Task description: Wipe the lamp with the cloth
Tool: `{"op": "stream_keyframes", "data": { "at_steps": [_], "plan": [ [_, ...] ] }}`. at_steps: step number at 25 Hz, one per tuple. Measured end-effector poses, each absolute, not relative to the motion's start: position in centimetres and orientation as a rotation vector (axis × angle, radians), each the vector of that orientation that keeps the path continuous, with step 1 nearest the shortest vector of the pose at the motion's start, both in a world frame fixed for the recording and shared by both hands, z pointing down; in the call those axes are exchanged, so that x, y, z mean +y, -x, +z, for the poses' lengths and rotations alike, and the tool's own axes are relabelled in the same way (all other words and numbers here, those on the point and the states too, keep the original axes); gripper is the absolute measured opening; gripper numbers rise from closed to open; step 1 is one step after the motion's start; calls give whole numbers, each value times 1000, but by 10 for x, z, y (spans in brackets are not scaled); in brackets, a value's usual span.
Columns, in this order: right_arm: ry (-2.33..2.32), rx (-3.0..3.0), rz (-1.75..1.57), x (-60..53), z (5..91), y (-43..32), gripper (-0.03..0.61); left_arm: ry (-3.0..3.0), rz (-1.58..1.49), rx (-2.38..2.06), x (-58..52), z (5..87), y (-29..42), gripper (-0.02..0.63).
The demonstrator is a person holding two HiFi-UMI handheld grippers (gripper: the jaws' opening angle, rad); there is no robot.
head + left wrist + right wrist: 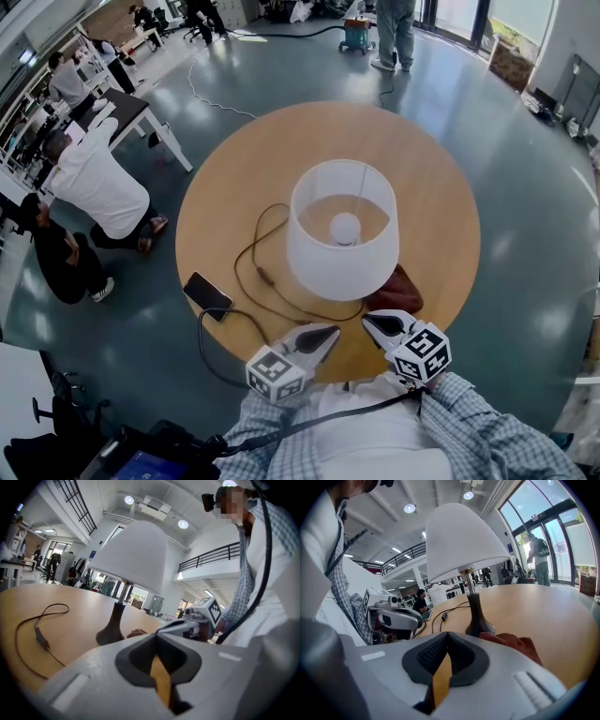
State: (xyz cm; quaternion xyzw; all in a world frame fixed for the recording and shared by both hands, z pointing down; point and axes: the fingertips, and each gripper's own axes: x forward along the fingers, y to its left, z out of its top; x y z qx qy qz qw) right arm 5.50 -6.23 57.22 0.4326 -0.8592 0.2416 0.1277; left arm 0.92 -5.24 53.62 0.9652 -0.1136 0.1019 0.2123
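Both closed, seemingly empty, left gripper (330, 331), right gripper (369, 321), tips converging

A large open-plan office or lab hall. A glossy grey-green floor (525, 187) spreads wide around the round light-wood table (431, 169), and at the left seated people (94, 183) work along long white desks (141, 112). The gripper views show the building's scale: a high white ceiling with round lights (130, 499), a black-railed upper gallery (206, 557), and tall glass entrance doors (543, 541).
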Motion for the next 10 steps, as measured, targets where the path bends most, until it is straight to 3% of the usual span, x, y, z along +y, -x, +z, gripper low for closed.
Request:
{"op": "stream_keyframes", "data": {
  "at_steps": [10],
  "plan": [
    [-1225, -2496, 717, -61, 577, -52, 3, -2672, 279, -322, -53, 537, -8, 5]
  ]
}}
